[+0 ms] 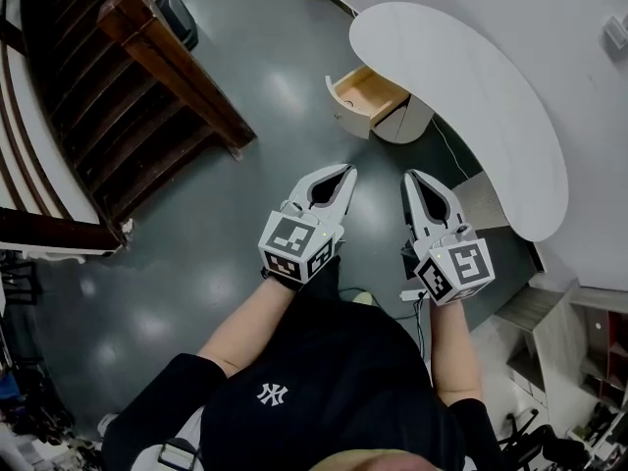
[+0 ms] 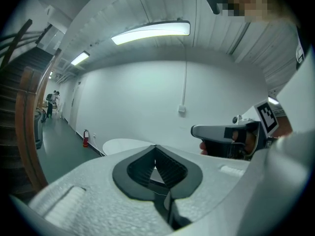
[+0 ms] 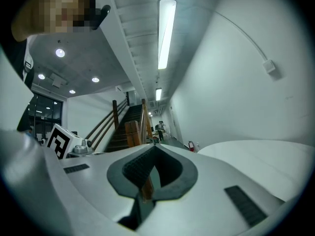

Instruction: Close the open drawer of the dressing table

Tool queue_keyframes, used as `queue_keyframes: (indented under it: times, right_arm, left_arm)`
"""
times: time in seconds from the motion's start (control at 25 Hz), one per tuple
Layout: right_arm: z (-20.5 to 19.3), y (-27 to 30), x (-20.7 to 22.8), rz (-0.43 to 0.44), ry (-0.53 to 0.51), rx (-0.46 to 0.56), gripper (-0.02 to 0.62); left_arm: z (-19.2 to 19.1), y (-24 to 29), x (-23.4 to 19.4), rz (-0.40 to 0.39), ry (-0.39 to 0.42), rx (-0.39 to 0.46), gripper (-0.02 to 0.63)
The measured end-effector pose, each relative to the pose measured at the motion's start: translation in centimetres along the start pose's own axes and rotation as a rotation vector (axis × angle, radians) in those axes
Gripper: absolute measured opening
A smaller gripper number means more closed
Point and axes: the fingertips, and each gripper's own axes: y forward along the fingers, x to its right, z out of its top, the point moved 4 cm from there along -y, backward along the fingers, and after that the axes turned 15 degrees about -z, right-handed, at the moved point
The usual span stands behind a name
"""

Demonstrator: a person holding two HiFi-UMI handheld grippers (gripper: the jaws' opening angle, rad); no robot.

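Our left gripper (image 1: 347,169) and right gripper (image 1: 410,175) were both closed, empty. The open drawer (image 1: 368,91) sat well ahead, nearer the left gripper, sticking out leftward from the table (image 1: 471,86).

My head camera looks steeply down over the left gripper (image 1: 345,171), right gripper (image 1: 411,179) and table (image 1: 461,86). Each gripper camera faces level along its jaws, and both share the table.

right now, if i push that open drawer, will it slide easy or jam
Probably light: the drawer looks empty. Being rigid wood, it should slide in without flexing. An off-centre push might skew it, since it sticks well out from the table.
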Motion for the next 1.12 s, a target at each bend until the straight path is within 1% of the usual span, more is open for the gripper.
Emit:
queue_keyframes:
  times: [0.28, 0.4, 0.52, 0.64, 0.84, 1.12]
  right_arm:
    - [-0.8, 11.0, 0.6, -0.03, 0.015, -0.012, 0.015]
    - [-1.7, 15.7, 0.8, -0.052, 0.03, -0.021, 0.015]
    - [-2.2, 19.4, 0.7, -0.066, 0.037, -0.026, 0.015]
    - [-3.0, 22.1, 0.6, -0.071, 0.023, -0.042, 0.015]
    - [-5.5, 25.7, 1.2, -0.075, 0.009, -0.07, 0.015]
    - [-11.0, 31.2, 2.8, -0.051, 0.002, -0.106, 0.015]
  left_arm:
    - [-0.9, 3.5, -11.8, -0.028, -0.005, -0.046, 0.011]
    - [-1.7, 5.1, -16.5, -0.061, 0.02, -0.059, 0.011]
    - [-2.8, 6.2, -20.2, -0.093, 0.037, -0.072, 0.011]
    - [-4.3, 7.3, -23.4, -0.105, 0.028, -0.078, 0.011]
    - [-7.9, 8.9, -27.0, -0.089, 0.005, -0.096, 0.011]
    - [-14.4, 12.0, -31.9, -0.073, -0.01, -0.146, 0.011]
